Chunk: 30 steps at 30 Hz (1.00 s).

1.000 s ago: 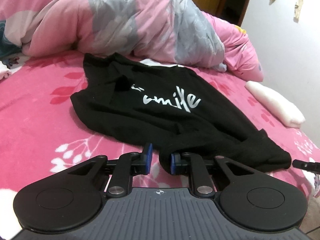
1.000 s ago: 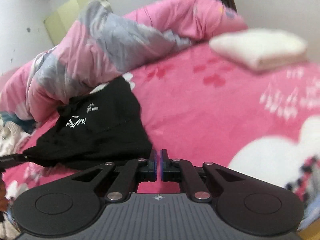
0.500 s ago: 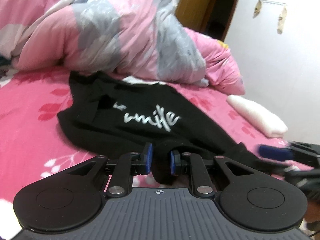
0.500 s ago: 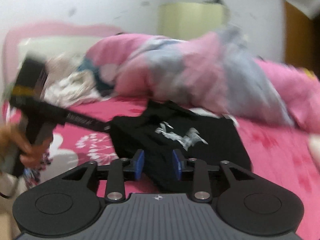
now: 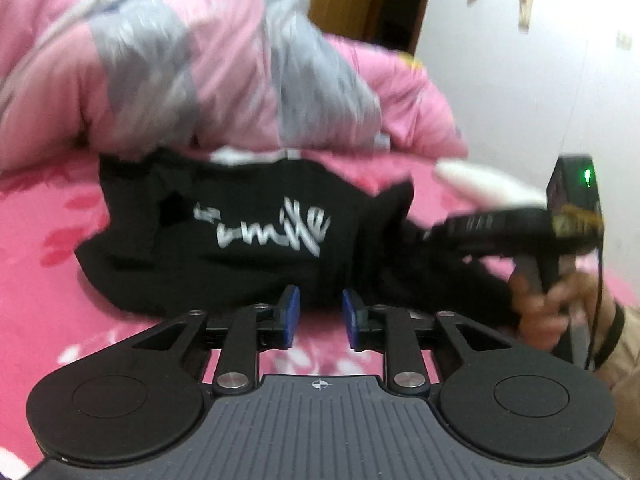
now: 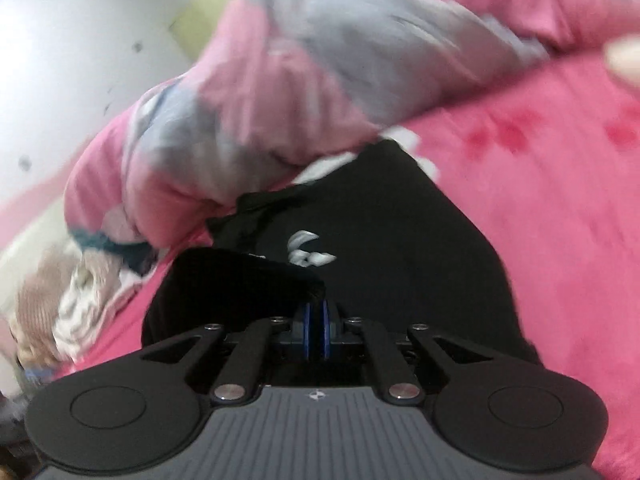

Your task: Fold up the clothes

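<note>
Left tongs were seen released, blue pads parted with bare pink bed sheet showing between them. Their jaws had just been opening; no cloth was caught between the pads. The near hem of the black shirt lay just past the pad tips, flat on the bed, white "smile" lettering facing up, ahead of the left tongs.

Right tongs were seen clenched, jaws having just been closing, pads pressed nearly together on a raised fold of the shirt at their tips. Black cloth lay ahead of, under and on both sides of the right tongs. A bit of the white print was visible just ahead of the tips.

In the left wrist view, the right tongs' body was seen to the right of the left tongs, reaching in over the shirt's right side, held by a hand; a green light was lit on the unit. Tips were blurred there.

Beyond the shirt, a pink and grey quilt was bunched along the far side. A white folded item lay far right of the left tongs, on the sheet. Crumpled clothes were seen left of the right tongs. Both views were motion-blurred.
</note>
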Motion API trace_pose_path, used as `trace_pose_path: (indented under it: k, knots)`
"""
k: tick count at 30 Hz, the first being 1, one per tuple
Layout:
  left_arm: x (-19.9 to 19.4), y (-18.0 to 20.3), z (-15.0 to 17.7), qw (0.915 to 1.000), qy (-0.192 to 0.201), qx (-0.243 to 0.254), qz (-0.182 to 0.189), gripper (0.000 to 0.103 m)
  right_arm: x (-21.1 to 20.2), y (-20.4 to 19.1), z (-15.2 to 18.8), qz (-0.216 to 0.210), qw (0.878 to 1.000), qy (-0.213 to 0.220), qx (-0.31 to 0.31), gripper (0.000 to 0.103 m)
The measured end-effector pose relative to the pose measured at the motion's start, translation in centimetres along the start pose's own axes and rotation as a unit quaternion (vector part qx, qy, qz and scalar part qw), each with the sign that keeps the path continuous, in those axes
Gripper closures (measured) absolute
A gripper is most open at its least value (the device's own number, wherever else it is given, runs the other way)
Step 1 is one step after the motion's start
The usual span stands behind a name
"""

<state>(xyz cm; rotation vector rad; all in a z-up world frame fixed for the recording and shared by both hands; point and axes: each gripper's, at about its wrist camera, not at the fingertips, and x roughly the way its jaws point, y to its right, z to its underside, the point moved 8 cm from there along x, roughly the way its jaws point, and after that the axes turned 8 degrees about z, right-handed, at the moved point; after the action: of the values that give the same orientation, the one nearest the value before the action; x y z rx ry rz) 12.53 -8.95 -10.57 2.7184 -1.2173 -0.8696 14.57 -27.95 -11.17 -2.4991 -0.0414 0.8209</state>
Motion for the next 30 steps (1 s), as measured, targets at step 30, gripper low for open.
trace_pose_path:
  k: [30]
  knots:
    - [-9.8, -1.3, -5.1, 0.9874, 0.033, 0.027, -0.153, 0.097, -1.8, -1.2, 1.0, -0.122, 0.992, 0.01, 0.013, 0.097]
